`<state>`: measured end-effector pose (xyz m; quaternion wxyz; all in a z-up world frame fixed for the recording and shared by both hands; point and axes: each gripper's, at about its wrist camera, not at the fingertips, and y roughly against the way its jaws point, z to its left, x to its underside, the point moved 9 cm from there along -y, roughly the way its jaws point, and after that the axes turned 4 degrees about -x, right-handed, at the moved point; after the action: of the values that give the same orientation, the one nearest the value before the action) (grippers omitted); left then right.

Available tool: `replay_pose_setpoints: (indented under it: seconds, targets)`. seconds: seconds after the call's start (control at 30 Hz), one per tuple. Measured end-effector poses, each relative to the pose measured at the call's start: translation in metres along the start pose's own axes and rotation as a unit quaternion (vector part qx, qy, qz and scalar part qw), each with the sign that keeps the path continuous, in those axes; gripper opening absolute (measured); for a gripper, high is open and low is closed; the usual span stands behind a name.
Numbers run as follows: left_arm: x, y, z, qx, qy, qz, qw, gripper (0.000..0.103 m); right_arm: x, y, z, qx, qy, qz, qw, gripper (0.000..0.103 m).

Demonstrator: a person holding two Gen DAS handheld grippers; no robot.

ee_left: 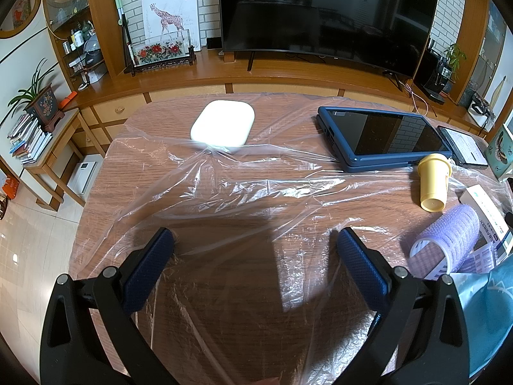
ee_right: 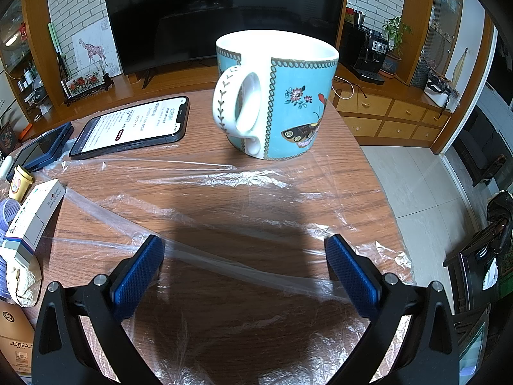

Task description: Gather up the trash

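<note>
A clear plastic bag (ee_left: 243, 192) lies spread flat over the wooden table, and it also shows in the right wrist view (ee_right: 256, 199). My left gripper (ee_left: 255, 240) is open and empty, just above the bag's near part. My right gripper (ee_right: 244, 248) is open and empty over the bag's right part. A small yellow cup (ee_left: 433, 181) lies on its side at the right. Next to it are a purple hair roller (ee_left: 444, 240) and a white medicine box (ee_left: 487, 215). The box (ee_right: 35, 215) and a crumpled paper wad (ee_right: 24, 284) show at the left of the right wrist view.
A white earbud case (ee_left: 223, 127) sits at the table's far side. A blue-cased tablet (ee_left: 381, 138) and a lit phone (ee_right: 134, 125) lie beyond the bag. A blue butterfly mug (ee_right: 275, 96) stands ahead of my right gripper. The table edge (ee_right: 381, 192) drops off at right.
</note>
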<state>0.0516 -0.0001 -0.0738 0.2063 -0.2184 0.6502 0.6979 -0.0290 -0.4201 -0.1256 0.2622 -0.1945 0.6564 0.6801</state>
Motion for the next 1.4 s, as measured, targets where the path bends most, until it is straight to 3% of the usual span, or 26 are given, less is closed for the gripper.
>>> replay_pose_setpoints:
  seconds: [0.37, 0.5, 0.63, 0.8, 0.97, 1.13, 1.23, 1.4]
  targets:
    - [0.000, 0.000, 0.000, 0.000, 0.000, 0.000, 1.0000, 0.102, -0.001, -0.001, 0.001, -0.001, 0.001, 0.001, 1.000, 0.099]
    - [0.001, 0.001, 0.002, 0.003, -0.007, 0.010, 0.9999, 0.101, 0.004, 0.005, 0.005, -0.010, -0.006, 0.023, 1.000, 0.099]
    - [-0.004, 0.035, 0.016, 0.017, 0.021, -0.013, 0.9995, 0.101, 0.000, 0.057, 0.035, -0.031, 0.024, -0.027, 0.999, 0.099]
    - [0.001, 0.101, 0.013, 0.073, 0.029, -0.049, 0.9957, 0.101, 0.016, 0.128, 0.092, -0.131, 0.070, -0.068, 0.987, 0.099]
    - [0.021, 0.155, -0.007, 0.140, -0.013, -0.059, 0.9884, 0.101, 0.048, 0.179, 0.142, -0.200, 0.137, -0.074, 0.967, 0.099]
    - [0.057, 0.191, -0.048, 0.204, -0.080, -0.049, 0.9744, 0.101, 0.086, 0.205, 0.186, -0.257, 0.181, -0.056, 0.948, 0.099]
    - [0.079, 0.189, -0.069, 0.210, -0.124, -0.038, 0.9691, 0.101, 0.105, 0.197, 0.202, -0.264, 0.191, -0.032, 0.945, 0.099]
    - [0.104, 0.164, -0.094, 0.226, -0.155, 0.005, 0.9617, 0.101, 0.126, 0.174, 0.223, -0.269, 0.181, -0.004, 0.946, 0.099]
